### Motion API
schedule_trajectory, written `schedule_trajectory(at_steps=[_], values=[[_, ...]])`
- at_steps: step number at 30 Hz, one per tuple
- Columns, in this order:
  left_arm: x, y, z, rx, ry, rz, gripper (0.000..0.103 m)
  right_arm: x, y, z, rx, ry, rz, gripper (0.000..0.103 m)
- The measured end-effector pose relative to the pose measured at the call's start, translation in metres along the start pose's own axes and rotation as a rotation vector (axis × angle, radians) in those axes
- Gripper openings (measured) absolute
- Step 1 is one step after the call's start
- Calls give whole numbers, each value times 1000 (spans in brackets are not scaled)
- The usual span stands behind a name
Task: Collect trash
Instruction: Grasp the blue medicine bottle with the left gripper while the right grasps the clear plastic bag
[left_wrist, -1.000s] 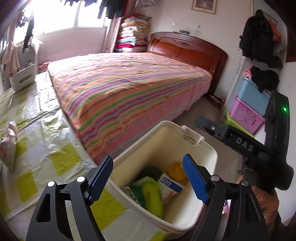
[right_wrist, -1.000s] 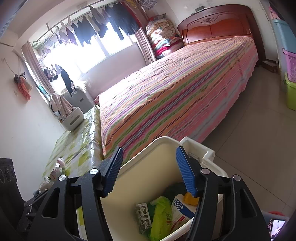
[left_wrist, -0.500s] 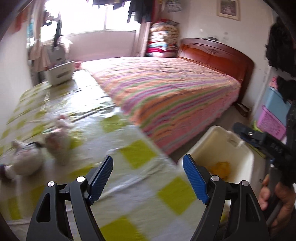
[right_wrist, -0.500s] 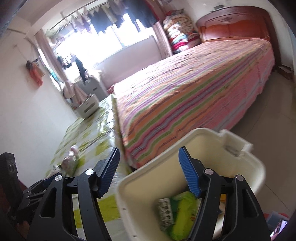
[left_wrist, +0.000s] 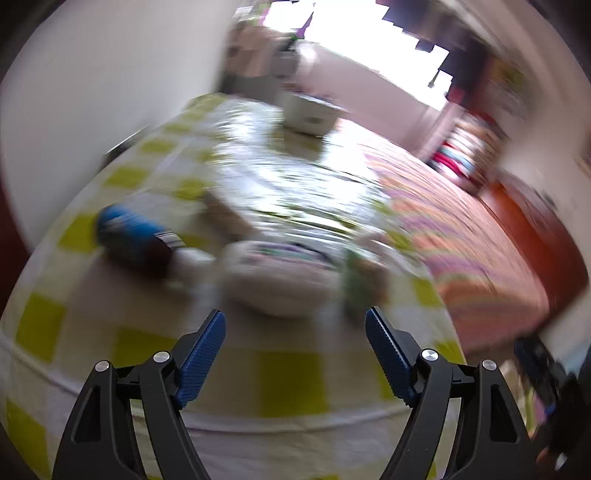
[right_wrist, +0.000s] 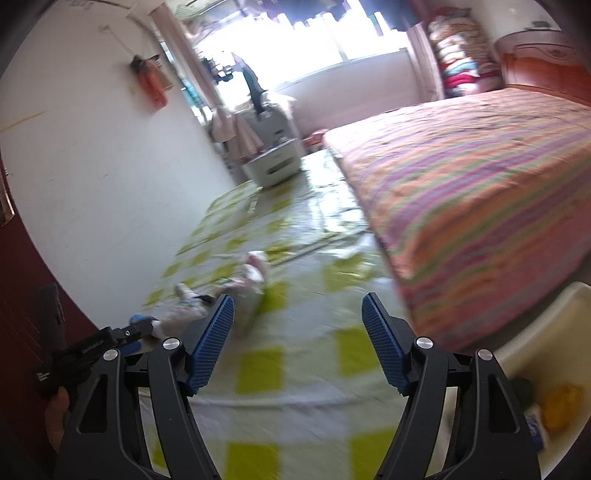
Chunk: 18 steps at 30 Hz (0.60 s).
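Hovering over the checked cloth (right_wrist: 258, 369), the right gripper (right_wrist: 297, 343) has empty jaws opening; the left gripper (left_wrist: 295, 354) spread, empty. Blurred trash (left_wrist: 280, 273) lies mid-frame; bin (right_wrist: 554, 317) lower right.

A tabletop (right_wrist: 295, 373) under a glossy yellow-and-white checked cover runs from near to far along the left wall, the striped bed (right_wrist: 480, 192) just to its right. Crumpled pale wrappers (right_wrist: 255, 273) lie mid-way along it, with a blue item (left_wrist: 129, 232) left of them, too blurred to identify. A white basket (right_wrist: 273, 168) sits at the far end, and a cream bin (right_wrist: 535, 387) holding trash at the near right edge.
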<state>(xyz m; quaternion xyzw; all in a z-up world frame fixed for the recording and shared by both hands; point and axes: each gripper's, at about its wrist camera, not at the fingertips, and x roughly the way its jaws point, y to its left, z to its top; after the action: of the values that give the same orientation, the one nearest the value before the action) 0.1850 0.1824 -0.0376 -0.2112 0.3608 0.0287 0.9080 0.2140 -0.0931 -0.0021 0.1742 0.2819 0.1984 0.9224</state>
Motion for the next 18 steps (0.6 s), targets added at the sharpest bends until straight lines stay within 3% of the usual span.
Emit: schedule_trajectory(at_steps=[5,9,15,18], values=[[-6,53,16,-248,-43,84,76,38,22,11,-46,41,38,71],[1,77,30,-411,-16,129,76,63,28,12,-64,81,64,72],[20,92,47,-496,32,307,76,118,30,16,-51,198,85,72],[31,105,54,-549,76,346,76,142,29,20,-29,256,71,72]])
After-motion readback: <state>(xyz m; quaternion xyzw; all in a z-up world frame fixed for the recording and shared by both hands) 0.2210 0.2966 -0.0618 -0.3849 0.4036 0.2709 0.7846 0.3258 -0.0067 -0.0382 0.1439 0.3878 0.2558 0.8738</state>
